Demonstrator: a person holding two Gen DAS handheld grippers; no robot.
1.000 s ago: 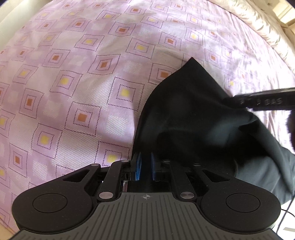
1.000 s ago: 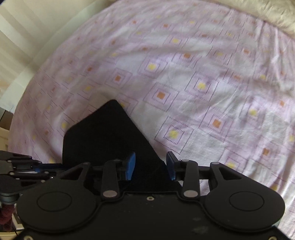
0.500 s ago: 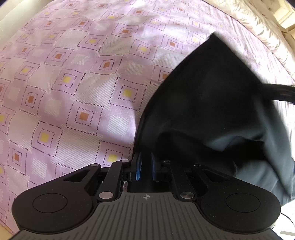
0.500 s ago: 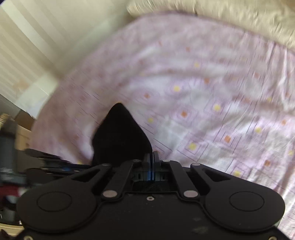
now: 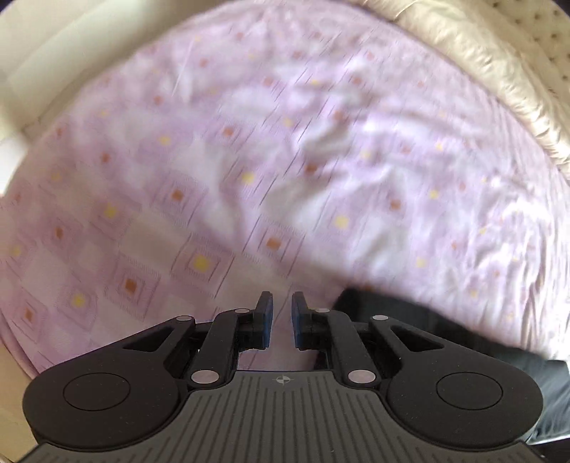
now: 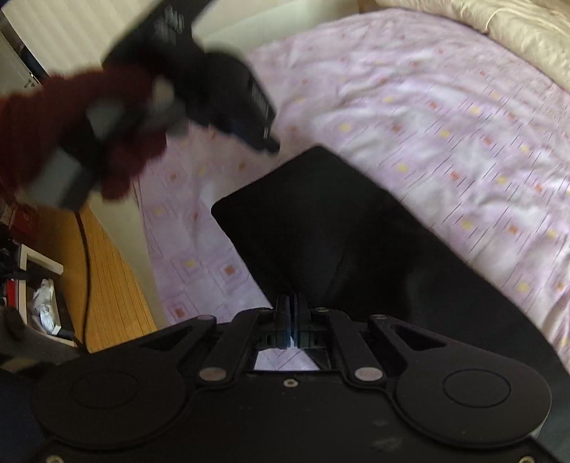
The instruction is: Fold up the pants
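The black pants (image 6: pixel 342 235) lie on the pink patterned bedsheet (image 6: pixel 445 117). My right gripper (image 6: pixel 289 306) is shut on the near edge of the pants, which spread away from it across the bed. My left gripper (image 5: pixel 282 308) is open a little and empty, above bare sheet (image 5: pixel 249 160); only a strip of the pants (image 5: pixel 427 324) shows at its lower right. In the right wrist view the left gripper (image 6: pixel 249 107) is blurred at upper left, held by a hand in a dark red glove (image 6: pixel 53 117), raised off the pants.
A cream quilt (image 5: pixel 491 71) lies bunched along the far right of the bed; it also shows in the right wrist view (image 6: pixel 498 28). The bed's left edge drops to a wooden floor (image 6: pixel 107 285) with clutter and a cable. A pale wall (image 5: pixel 42 53) borders the bed's far left.
My left gripper let go of the pants, opened slightly and swung up and away over bare sheet. My right gripper closed on the pants edge and stays shut on it.
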